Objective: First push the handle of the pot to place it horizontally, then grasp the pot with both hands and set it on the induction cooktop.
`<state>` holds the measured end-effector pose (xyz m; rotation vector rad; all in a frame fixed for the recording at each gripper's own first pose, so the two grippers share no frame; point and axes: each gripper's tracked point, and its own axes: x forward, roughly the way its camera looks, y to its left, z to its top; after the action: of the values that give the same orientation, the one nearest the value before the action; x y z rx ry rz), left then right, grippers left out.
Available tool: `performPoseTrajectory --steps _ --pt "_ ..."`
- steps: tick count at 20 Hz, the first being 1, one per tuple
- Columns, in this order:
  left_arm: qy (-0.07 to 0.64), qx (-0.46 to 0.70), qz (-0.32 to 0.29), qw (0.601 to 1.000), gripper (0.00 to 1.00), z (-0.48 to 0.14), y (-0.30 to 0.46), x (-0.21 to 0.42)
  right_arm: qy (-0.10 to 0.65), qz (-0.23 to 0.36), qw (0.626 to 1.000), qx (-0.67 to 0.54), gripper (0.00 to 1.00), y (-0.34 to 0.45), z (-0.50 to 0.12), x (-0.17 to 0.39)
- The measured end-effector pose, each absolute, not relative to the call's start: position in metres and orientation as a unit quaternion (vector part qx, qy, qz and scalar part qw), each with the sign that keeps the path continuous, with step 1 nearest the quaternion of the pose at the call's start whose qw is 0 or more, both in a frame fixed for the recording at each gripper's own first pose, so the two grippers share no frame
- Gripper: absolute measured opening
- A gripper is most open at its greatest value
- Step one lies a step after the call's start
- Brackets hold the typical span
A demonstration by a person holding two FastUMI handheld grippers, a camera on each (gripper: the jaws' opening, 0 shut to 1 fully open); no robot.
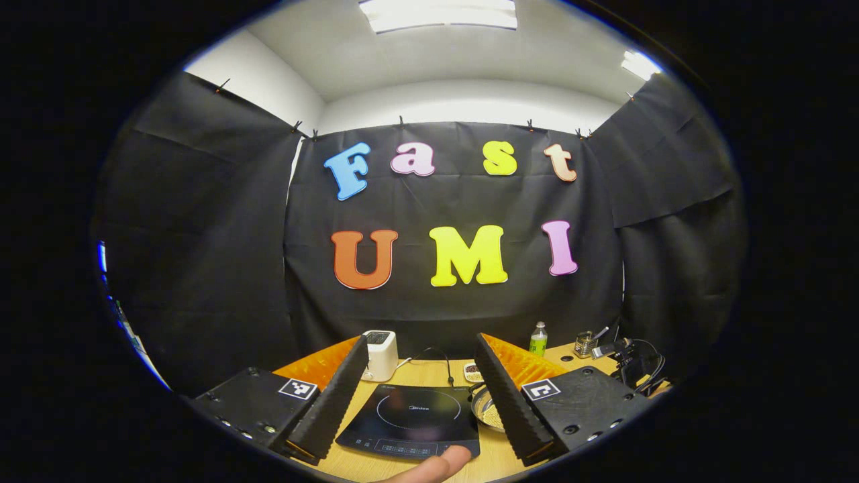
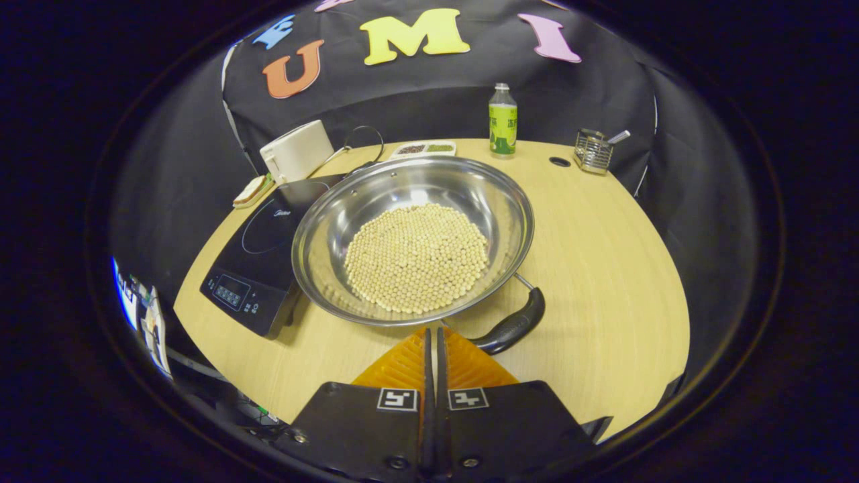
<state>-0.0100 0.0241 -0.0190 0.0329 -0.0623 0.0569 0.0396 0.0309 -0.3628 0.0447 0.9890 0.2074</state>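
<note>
Pot [image 2: 413, 241] of shiny steel sits on the wooden table [image 2: 604, 268], its round bottom covered with pale beans [image 2: 416, 258]; its left edge lies just beside the induction cooktop [image 2: 258, 258] and seems to overlap that cooktop's near corner a little. The pot's dark handle [image 2: 513, 325] sticks out from the rim toward the lower right of the right gripper view, slanted and resting low over the table. The right gripper [image 2: 433, 345] has its two fingers pressed together with nothing between them, their tips near the pot's rim and just left of the handle's end. In the left gripper view the left gripper [image 1: 423, 376] is spread wide, holding nothing, and between its fingers lies the cooktop [image 1: 413, 419], with a fingertip [image 1: 436, 466] at the bottom edge of the view near the cooktop's front. A slice of the pot [image 1: 486, 409] shows beside the right finger. At the back of the table stand a white toaster [image 2: 295, 151], a green bottle [image 2: 502, 121], a small dish [image 2: 423, 147] and a wire holder [image 2: 594, 151].
</note>
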Motion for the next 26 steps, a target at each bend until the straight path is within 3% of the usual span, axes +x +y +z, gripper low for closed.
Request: performPoseTrajectory --steps 6,26 --pt "-0.032 0.017 0.003 0.999 0.95 -0.018 0.002 -0.019 0.472 0.098 0.876 0.021 0.04 0.030 -0.364 0.040" --pt "-0.008 -0.010 0.019 1.000 0.95 -0.041 0.018 -0.003 0.460 0.061 0.886 0.025 0.04 -0.028 -0.373 0.084"
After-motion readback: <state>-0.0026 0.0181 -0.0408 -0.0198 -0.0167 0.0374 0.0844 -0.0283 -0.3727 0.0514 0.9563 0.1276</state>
